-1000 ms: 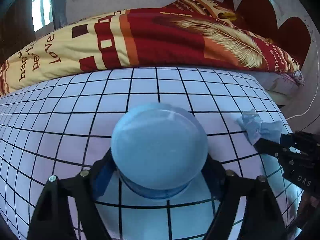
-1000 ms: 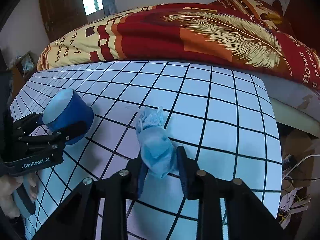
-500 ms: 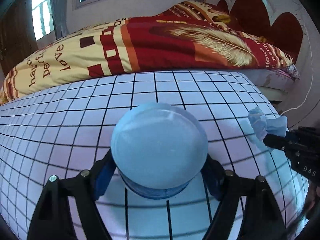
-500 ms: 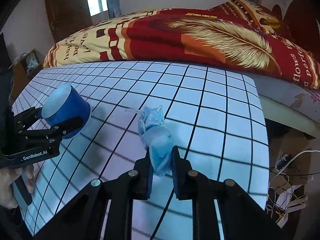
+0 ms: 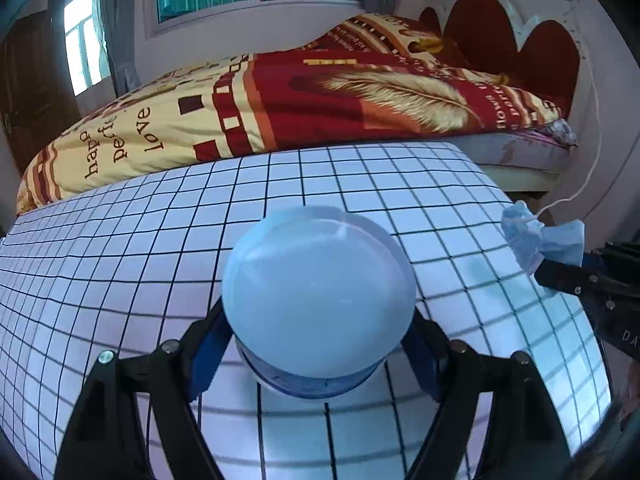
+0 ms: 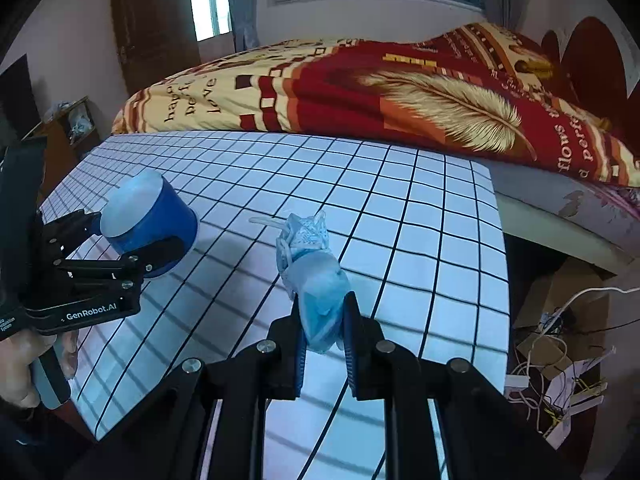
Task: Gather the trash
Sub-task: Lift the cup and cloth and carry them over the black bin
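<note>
Right gripper (image 6: 324, 330): fingers clamping the mask (image 6: 316, 280), now lifting it off the table (image 6: 420, 200).
Left gripper (image 5: 316, 344): still gripping the cup (image 5: 318, 300), rising with it.
Bed (image 5: 280, 100): showing more behind.

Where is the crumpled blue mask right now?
The blue mask is pinched in the right gripper, lifted above the checkered table, to the right of the blue cup held by the left gripper.
</note>
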`<state>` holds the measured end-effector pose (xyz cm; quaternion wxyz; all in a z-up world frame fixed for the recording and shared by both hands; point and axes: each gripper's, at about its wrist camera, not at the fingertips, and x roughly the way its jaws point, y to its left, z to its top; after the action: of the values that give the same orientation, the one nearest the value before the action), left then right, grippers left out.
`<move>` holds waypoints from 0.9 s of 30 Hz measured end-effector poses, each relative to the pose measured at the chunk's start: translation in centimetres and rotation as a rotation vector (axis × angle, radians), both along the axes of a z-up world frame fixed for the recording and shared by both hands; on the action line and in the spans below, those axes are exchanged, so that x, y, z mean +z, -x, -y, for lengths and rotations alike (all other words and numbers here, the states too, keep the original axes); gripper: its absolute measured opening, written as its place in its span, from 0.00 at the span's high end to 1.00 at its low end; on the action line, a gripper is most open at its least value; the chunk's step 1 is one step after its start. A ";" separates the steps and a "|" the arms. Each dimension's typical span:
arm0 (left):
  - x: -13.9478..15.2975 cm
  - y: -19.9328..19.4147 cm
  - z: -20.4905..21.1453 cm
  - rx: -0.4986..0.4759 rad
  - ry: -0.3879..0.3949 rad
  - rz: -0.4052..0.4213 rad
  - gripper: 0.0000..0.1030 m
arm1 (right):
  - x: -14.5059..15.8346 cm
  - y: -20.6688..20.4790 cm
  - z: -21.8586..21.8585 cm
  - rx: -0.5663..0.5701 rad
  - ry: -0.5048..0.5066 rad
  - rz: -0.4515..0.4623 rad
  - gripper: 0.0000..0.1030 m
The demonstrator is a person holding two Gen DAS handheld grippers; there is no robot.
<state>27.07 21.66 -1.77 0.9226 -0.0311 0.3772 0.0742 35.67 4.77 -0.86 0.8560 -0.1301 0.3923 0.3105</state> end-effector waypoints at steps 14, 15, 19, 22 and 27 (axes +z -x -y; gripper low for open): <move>3.5 7.0 3.6 -0.055 -0.011 0.091 0.23 | 3.9 9.4 3.3 0.013 0.015 0.137 0.83; 3.7 7.4 4.0 -0.062 -0.017 0.098 0.23 | 4.1 10.0 3.7 0.010 0.012 0.140 0.83; 4.1 9.0 5.2 -0.079 -0.022 0.116 0.23 | 4.5 12.1 5.7 -0.011 0.004 0.150 0.83; 4.3 10.0 6.0 -0.091 -0.020 0.125 0.23 | 4.8 13.6 7.7 -0.034 -0.012 0.151 0.83; 4.1 11.0 7.7 -0.118 -0.008 0.122 0.23 | 4.9 16.1 11.0 -0.078 -0.038 0.148 0.83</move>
<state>16.03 13.95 2.28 0.9468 -0.0094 0.3212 0.0191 19.61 -6.19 4.04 0.8964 -0.1211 0.3270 0.2737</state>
